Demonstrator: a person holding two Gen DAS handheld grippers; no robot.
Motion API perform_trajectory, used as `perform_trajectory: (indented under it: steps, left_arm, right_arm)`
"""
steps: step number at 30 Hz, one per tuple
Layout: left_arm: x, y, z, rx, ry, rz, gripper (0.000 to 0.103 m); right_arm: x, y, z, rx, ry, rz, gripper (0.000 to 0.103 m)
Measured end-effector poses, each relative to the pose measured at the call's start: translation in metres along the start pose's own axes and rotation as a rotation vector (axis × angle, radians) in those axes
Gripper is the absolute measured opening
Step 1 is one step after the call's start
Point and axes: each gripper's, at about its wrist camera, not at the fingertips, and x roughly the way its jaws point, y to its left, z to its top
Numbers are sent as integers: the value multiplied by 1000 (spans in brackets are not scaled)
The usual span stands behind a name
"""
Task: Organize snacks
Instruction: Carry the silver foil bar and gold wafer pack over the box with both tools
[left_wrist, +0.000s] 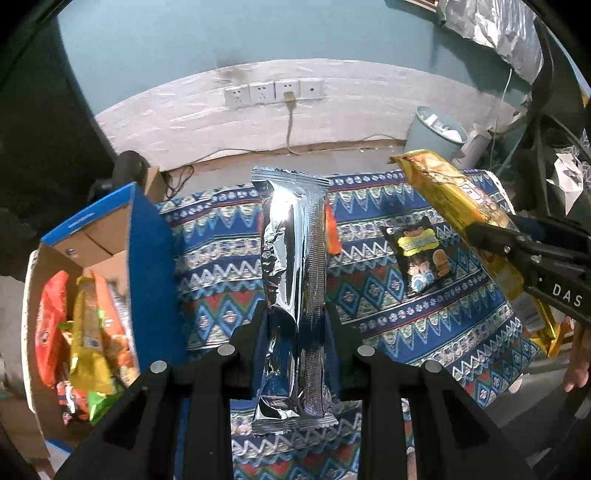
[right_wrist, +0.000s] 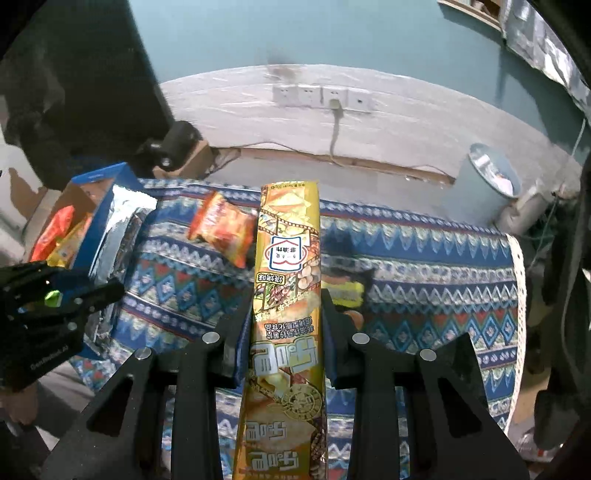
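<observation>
A patterned cloth (left_wrist: 424, 306) fills the middle of both views, with a blue box (left_wrist: 147, 236) of snacks at the left edge. The left gripper (left_wrist: 295, 317) is clamped on a silver foil packet (left_wrist: 291, 258), centre frame; the right gripper (right_wrist: 286, 314) is clamped on a long yellow snack pack (right_wrist: 286, 258). Both are judged light, slippery and crushable, best held mid-length.

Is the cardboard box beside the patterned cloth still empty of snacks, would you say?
No, the cardboard box already holds several orange, yellow and green snack packets.
</observation>
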Motion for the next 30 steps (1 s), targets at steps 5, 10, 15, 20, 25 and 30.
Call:
perform_trajectory:
  steps: [5,10,15,20,25,30]
  left_arm:
    - [-10,15,-3,-8,-19,15,28]
    - [-20,37,-6,-43,-35,15,28]
    - [-29,63,-10,-82,-54,31,28]
    - [-40,91,-16,-122,-74,52,28]
    - [-49,116,-23,-156,-92,82,28]
    - [-53,144,-34,-193,-97,104,28]
  right_arm:
    - [1,26,10,-20,-3,46,30]
    - [0,53,22,-49,-17,62,30]
    - [-1,80,34,-69,-30,91,30]
    - [0,109,45,-104,-36,116,30]
    - [5,140,55,-136,-38,141,30]
    - [9,177,67,-172,-43,175,30]
